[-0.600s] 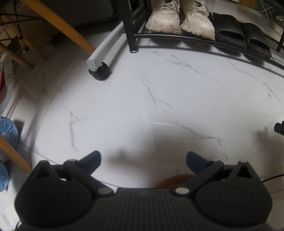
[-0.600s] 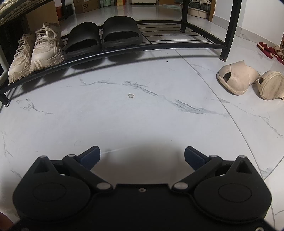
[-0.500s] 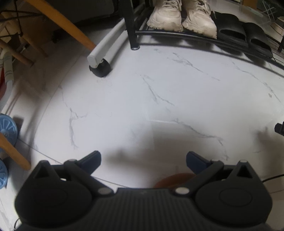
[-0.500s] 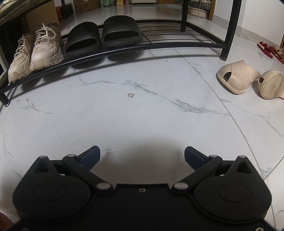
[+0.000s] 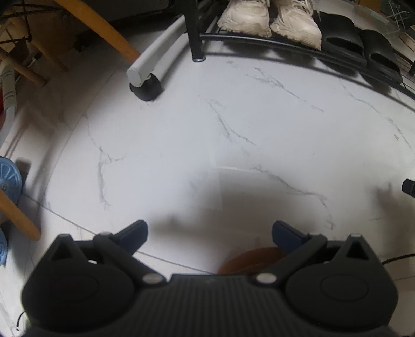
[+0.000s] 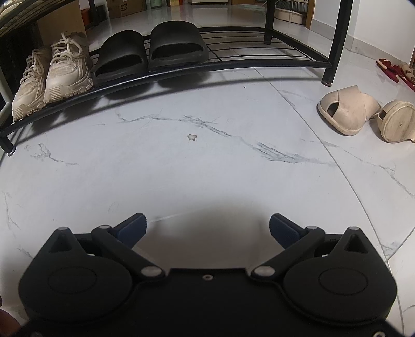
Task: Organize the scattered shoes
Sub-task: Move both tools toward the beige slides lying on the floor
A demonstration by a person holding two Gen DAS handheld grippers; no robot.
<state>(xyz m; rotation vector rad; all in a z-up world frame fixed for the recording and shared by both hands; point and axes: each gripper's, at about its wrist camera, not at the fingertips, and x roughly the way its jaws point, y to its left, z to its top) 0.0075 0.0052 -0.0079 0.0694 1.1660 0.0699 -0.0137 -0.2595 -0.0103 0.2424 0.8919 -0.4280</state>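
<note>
A black metal shoe rack stands on the white marble floor. Its bottom shelf holds a pair of cream sneakers at the left and a pair of black slides beside them; both pairs also show in the left wrist view, sneakers, slides. Two beige sandals lie on the floor right of the rack, one upright, one tipped on its side. A red slipper lies farther back. My right gripper is open and empty above bare floor. My left gripper is open and empty.
Wooden chair legs, a grey bar on a black caster and blue discs crowd the left in the left wrist view. A rack leg stands near the sandals. A small white scrap lies on the floor.
The left gripper's view has shifted slightly, so the rack and caster sit a little higher in frame. The right gripper has not moved. Both stay open.
</note>
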